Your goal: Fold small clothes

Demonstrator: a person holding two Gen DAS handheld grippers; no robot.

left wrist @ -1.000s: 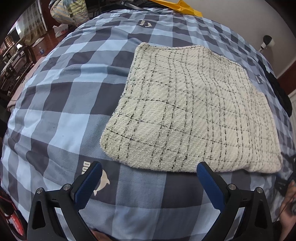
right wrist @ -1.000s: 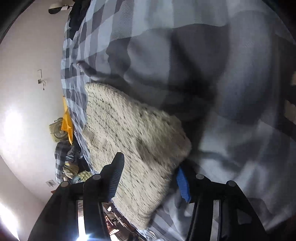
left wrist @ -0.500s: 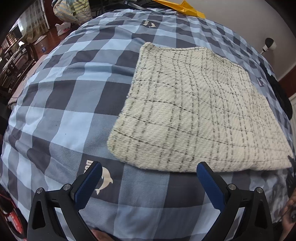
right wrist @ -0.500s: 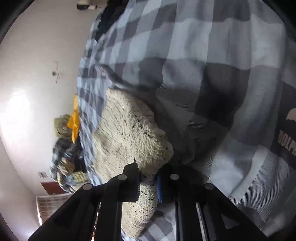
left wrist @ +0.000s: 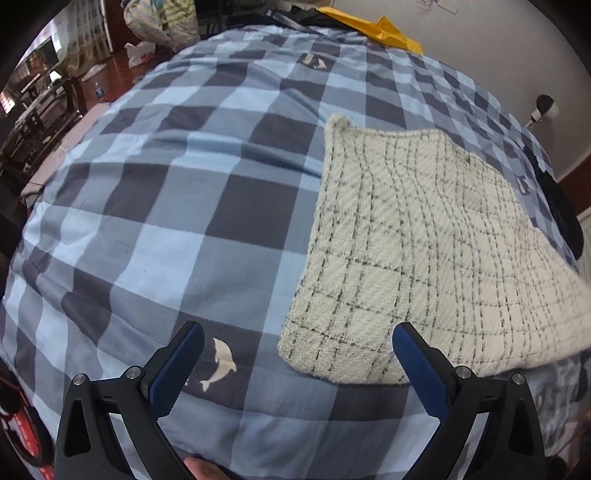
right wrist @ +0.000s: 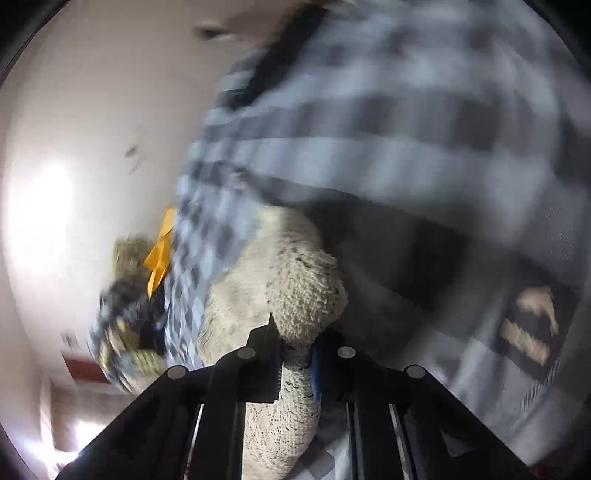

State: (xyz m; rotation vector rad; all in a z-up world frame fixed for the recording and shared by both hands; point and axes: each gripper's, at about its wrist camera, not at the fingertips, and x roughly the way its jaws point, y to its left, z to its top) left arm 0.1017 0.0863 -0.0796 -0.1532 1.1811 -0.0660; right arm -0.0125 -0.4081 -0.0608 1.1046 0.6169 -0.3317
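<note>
One cream, nubby woven cloth [left wrist: 424,258] crossed by thin black grid lines lies on one bed covered by a blue, grey and pale-blue checked quilt [left wrist: 177,221]; it is the only small garment in view. Two tongs are in play. The left tongs [left wrist: 297,354] stand spread wide above the quilt, pinching nothing: their two blue-padded fingers [left wrist: 177,362] are well apart, the left one over a dark square just beside a small cream dolphin print [left wrist: 221,363], the right one in front of the near edge of the cloth. The near left corner of the cloth sits between the two fingers, a little ahead of them, and the rest of it spreads away ahead and to the right of these tongs. Its right side is raised off the quilt and blurred. In the right wrist view the right tongs [right wrist: 295,354] are pressed together on one corner of the same cloth [right wrist: 295,295], which bunches into a rounded lump just ahead of the fingertips and hangs down between the black arms; that view is heavily blurred. Far ahead of the left tongs, at the bed's far edge, lies one yellow-orange folded item [left wrist: 373,27], and one striped bag-like bundle [left wrist: 166,18] sits off to the left beyond the bed; what it holds cannot be told
</note>
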